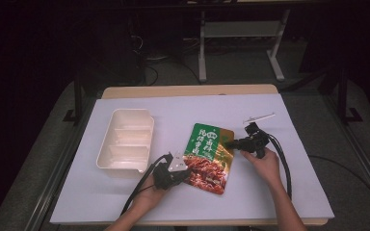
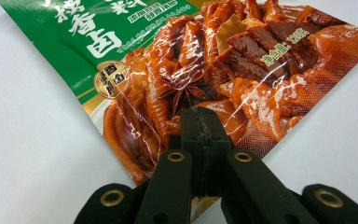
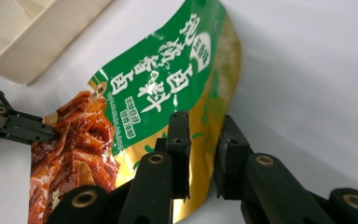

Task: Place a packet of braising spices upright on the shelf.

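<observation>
Item: glossy green-and-red foil food pouch [image 1: 209, 157], flat on white table [image 1: 298, 192] beside cream plastic compartment tray [image 1: 125, 139]. Left gripper [image 2: 200, 122] clamped on its lower edge, anchoring it; right gripper [image 3: 205, 140] jaws slightly apart astride the gold side edge, apparently positioned for pulling.

Left gripper [image 1: 185, 169], lower centre of high view: matte black body, pale grey three-cornered plate on top, black cable trailing toward the bottom edge. Right gripper [image 1: 228, 143], right of centre: black body, two black cables looping down the right side. Forearms at the bottom edge are bare; no sleeves seen.

Left gripper view, bottom centre: black jaws [image 2: 204, 140] with a ribbed seam; black link arms carrying brass-coloured ringed pivot holes.

Right gripper view, bottom centre: same black block jaws [image 3: 204, 154], same brass-ringed pivots on the links.
</observation>
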A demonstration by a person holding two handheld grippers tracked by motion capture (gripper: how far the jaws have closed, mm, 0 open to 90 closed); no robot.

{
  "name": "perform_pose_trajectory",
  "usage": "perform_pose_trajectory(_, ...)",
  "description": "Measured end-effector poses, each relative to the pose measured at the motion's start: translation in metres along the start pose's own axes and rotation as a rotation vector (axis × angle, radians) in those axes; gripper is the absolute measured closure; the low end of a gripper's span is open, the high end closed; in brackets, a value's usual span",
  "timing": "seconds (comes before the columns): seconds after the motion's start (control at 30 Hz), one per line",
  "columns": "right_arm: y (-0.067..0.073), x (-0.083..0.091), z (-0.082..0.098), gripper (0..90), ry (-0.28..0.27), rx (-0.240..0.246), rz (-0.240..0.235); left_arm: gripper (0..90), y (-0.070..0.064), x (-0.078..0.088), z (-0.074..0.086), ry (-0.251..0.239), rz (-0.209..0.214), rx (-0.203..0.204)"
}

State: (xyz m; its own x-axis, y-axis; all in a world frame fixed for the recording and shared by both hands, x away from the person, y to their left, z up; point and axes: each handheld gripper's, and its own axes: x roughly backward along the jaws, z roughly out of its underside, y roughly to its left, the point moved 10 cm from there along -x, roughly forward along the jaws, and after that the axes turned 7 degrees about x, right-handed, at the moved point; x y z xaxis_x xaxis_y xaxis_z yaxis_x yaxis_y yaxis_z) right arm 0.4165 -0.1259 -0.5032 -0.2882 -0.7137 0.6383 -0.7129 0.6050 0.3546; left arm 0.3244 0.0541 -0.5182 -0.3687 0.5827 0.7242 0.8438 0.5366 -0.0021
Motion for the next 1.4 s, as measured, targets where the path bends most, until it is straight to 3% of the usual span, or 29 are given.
perform_pose_trajectory(0.27,0.002,-0.012,0.006,75.5,0.026,-0.028,-0.035,89.9,0.000,-0.001,-0.001,-0.011,0.001,0.010)
perform_pose_trajectory(0.37,0.002,-0.014,0.008,89.1,0.031,-0.023,-0.025,89.9,0.000,-0.001,-0.001,-0.015,0.001,0.011)
perform_pose_trajectory(0.4,0.002,-0.014,0.007,89.3,0.026,-0.022,-0.022,89.9,0.000,-0.001,-0.001,-0.017,0.001,0.012)
perform_pose_trajectory(0.57,0.007,-0.011,0.003,88.8,0.007,-0.015,-0.054,89.9,0.001,-0.002,-0.001,-0.019,0.003,0.014)
perform_pose_trajectory(0.67,0.008,-0.015,0.003,81.8,0.009,-0.029,-0.071,89.9,0.000,-0.002,-0.001,-0.019,0.003,0.017)
perform_pose_trajectory(0.77,0.010,-0.023,0.005,78.9,0.033,-0.019,-0.056,89.9,0.001,-0.002,-0.001,-0.020,0.001,0.013)
perform_pose_trajectory(0.97,0.010,-0.027,0.006,82.7,0.048,-0.016,-0.025,89.8,0.001,-0.002,-0.001,-0.029,0.006,0.016)
perform_pose_trajectory(1.07,0.011,-0.026,0.006,88.1,0.057,-0.009,-0.007,89.3,0.002,-0.001,0.000,-0.050,0.014,0.037)
perform_pose_trajectory(1.3,0.015,-0.017,-0.002,89.2,0.024,-0.004,-0.017,75.8,0.005,0.002,0.000,-0.049,0.017,0.037)
perform_pose_trajectory(1.4,0.020,-0.009,-0.009,89.4,-0.009,0.006,-0.035,72.6,0.005,0.007,-0.002,-0.072,0.016,0.042)
